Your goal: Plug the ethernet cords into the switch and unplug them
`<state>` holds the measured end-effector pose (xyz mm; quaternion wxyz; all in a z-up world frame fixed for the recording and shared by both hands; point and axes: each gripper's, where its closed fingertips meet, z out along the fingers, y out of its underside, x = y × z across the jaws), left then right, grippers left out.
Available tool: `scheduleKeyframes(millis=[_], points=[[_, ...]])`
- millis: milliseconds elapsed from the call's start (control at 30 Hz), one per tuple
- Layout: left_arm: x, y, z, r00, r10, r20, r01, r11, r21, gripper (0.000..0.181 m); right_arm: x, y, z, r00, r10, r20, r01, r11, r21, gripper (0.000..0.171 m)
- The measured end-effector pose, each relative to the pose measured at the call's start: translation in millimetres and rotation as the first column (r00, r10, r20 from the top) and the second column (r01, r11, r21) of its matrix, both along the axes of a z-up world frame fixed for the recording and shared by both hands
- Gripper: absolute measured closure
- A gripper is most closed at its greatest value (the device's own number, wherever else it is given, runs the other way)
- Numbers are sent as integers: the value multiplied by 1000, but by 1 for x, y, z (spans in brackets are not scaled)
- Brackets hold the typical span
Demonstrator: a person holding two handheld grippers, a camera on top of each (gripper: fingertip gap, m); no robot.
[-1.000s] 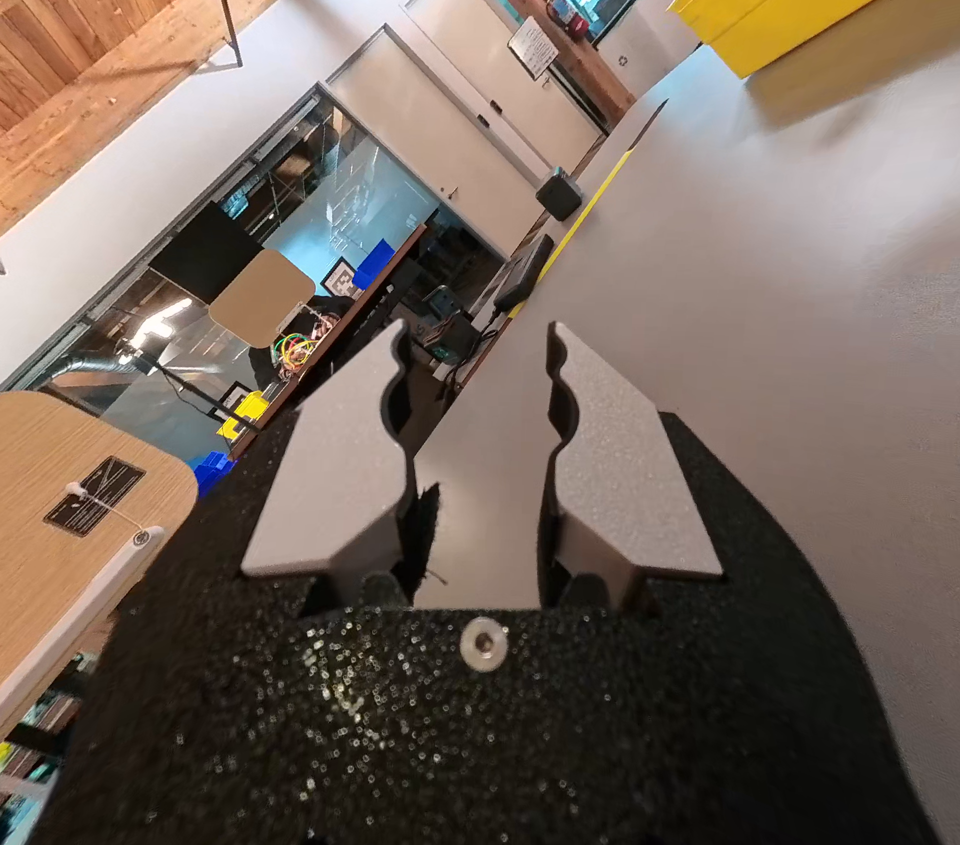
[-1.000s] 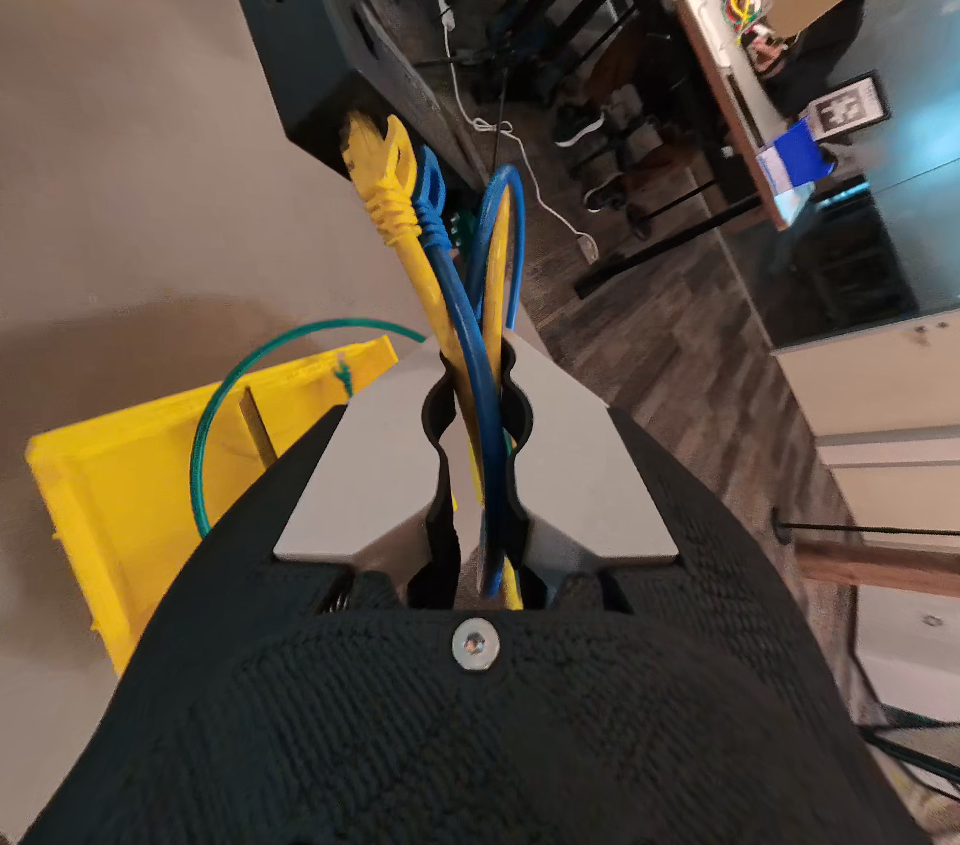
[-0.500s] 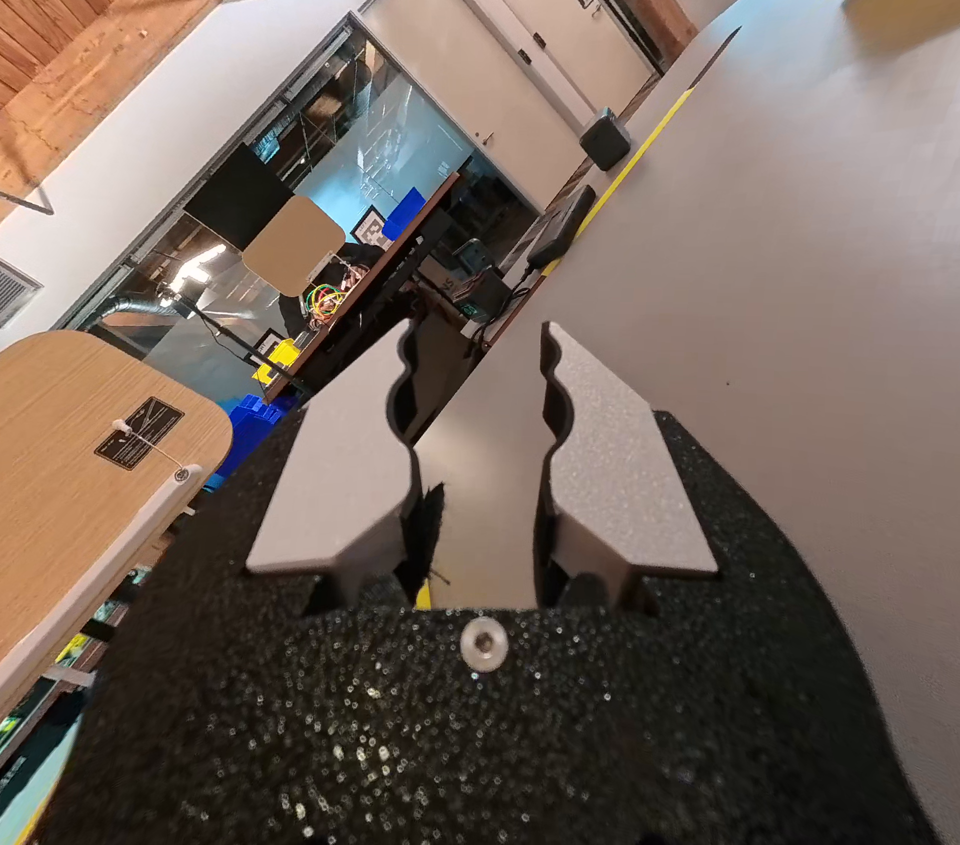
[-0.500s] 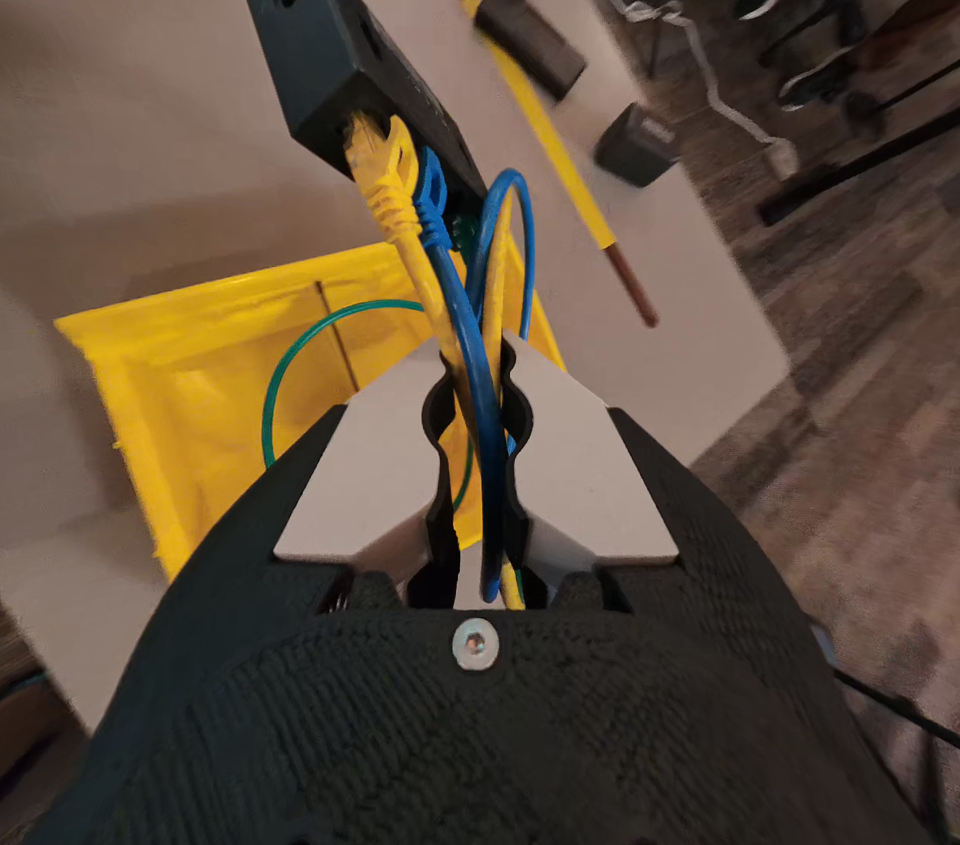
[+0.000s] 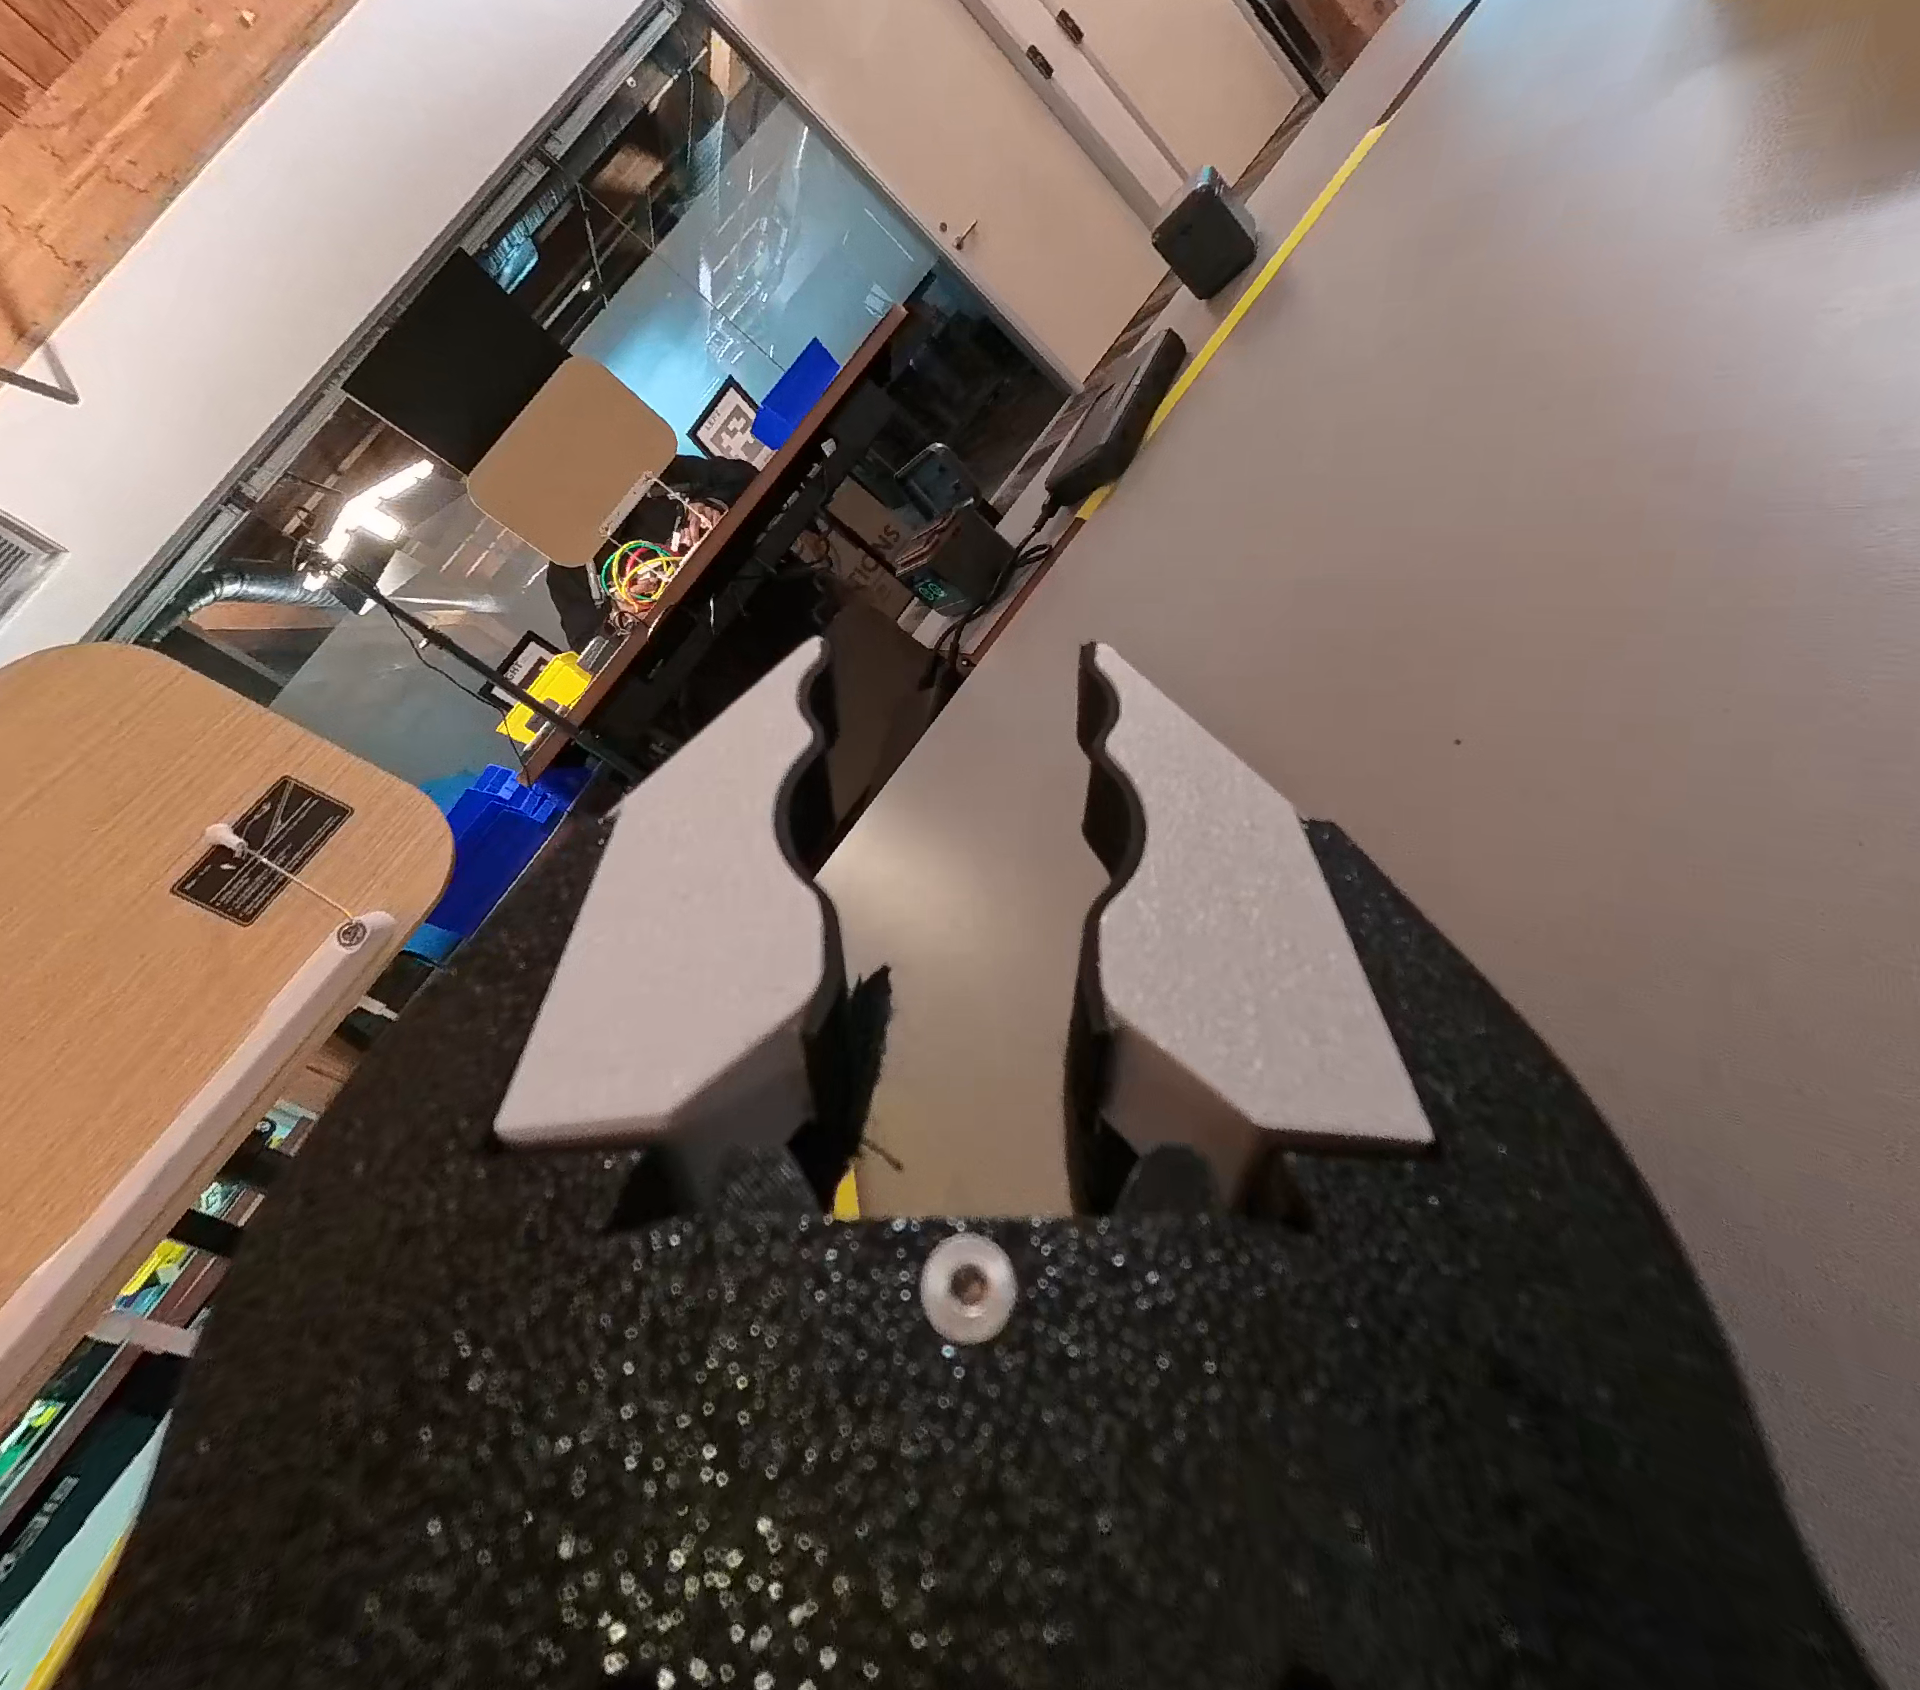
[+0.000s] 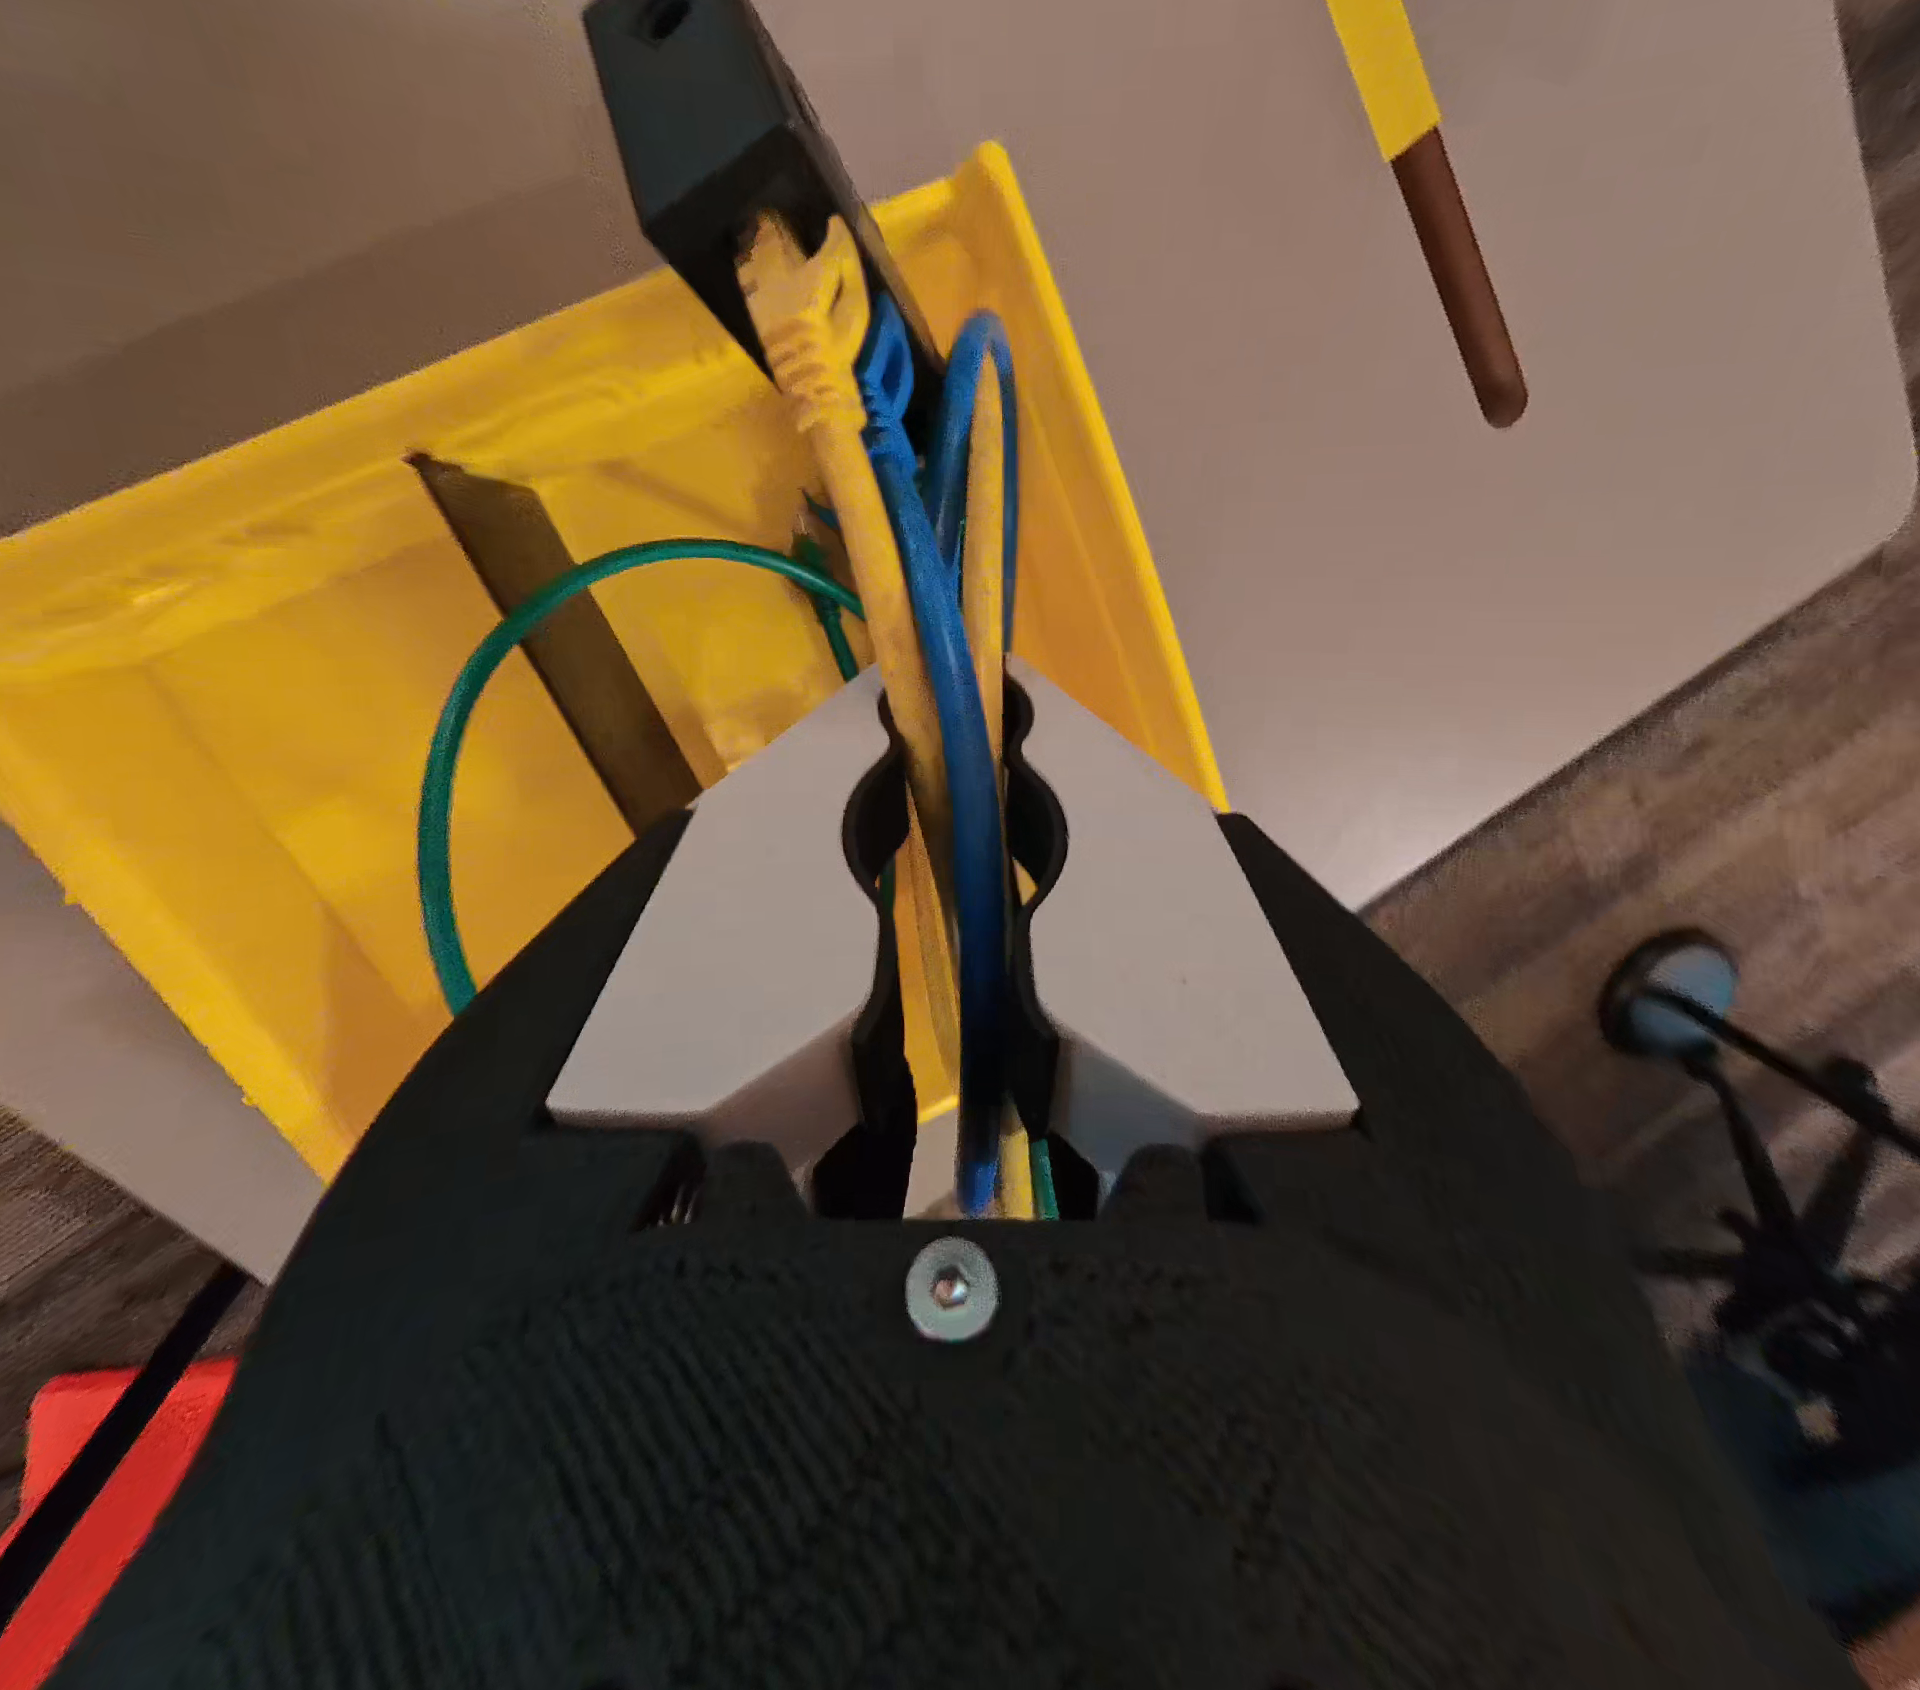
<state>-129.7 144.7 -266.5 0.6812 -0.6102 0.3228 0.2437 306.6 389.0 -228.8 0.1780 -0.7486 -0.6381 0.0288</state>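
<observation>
Hanging from limp cords [image 6: 940, 705] pinched in right gripper [image 6: 951, 767], light switch [image 6: 727, 134] above bin [image 6: 1091, 445] near table corner; better gripped at stiff plugs. Left gripper [image 5: 951, 705] wide, empty.

The switch [image 6: 727, 113] hangs above the bin [image 6: 260, 705] on the table [image 6: 1247, 393], cords [image 6: 914, 560] plugged in.

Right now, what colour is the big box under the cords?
Yellow. The bin shows best in the right wrist view, under the cords that the right gripper grips.

Right gripper [image 6: 951, 705] clamps cords [image 6: 940, 632] — switch [image 6: 727, 123] dangling.
</observation>
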Motion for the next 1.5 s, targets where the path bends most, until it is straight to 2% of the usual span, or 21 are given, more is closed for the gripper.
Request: scheduleKeyframes(millis=[167,367,433,600,667,733,767,800,900,1033,1133,1200,1267,1333,1433,1500], points=[[-1,1,-1,1000,2,-1,-2,1000,-6,139,16,16,-11,985,-84,151,91,995,-40,162],[1,1,-2,1000,-6,-9,6,1000,-12,139,39,10,-19,942,-122,311,156,984,-86,165],[1,0,-2,1000,-7,-11,7,1000,-12,140,56,9,-13,889,-130,439,168,985,-49,164],[2,1,-4,1000,-12,-16,11,1000,-19,140,89,-1,-6,678,-96,729,165,986,-24,166],[3,1,-4,1000,-14,-22,14,1000,-21,140,90,3,-8,646,-99,757,160,987,-7,165],[3,1,-5,1000,-15,-26,14,1000,-22,140,89,9,-10,665,-127,736,184,983,3,165],[4,1,-5,1000,-14,-28,14,1000,-22,140,89,9,-12,689,-138,712,200,980,-4,161],[3,1,-5,999,-15,-28,14,1000,-23,140,89,9,-14,715,-153,682,223,975,-14,151],[4,1,-7,1000,-16,-26,15,999,-34,139,94,5,-14,773,-229,591,308,951,-35,113],[4,3,-8,999,-21,-25,19,999,-43,137,103,0,-2,853,-322,411,377,924,-57,90],[6,2,-9,999,-25,-30,23,999,-45,136,113,-6,10,884,-396,248,426,902,-78,87],[7,2,-10,999,-26,-36,24,999,-49,135,124,-8,17,881,-449,152,457,889,-26,79],[7,3,-11,999,-21,-38,19,998,-57,131,132,-6,29,864,-504,7,501,861,84,73],[7,3,-12,1000,-8,-22,7,997,-79,119,127,-10,49,817,-514,-260,565,803,188,72],[15,-3,-6,995,21,100,-6,990,-143,86,115,-43,75,655,-404,-638,668,705,239,69],[24,-13,9,974,45,223,-7,986,-168,61,125,-71,75,544,-372,-752,756,606,247,67]])
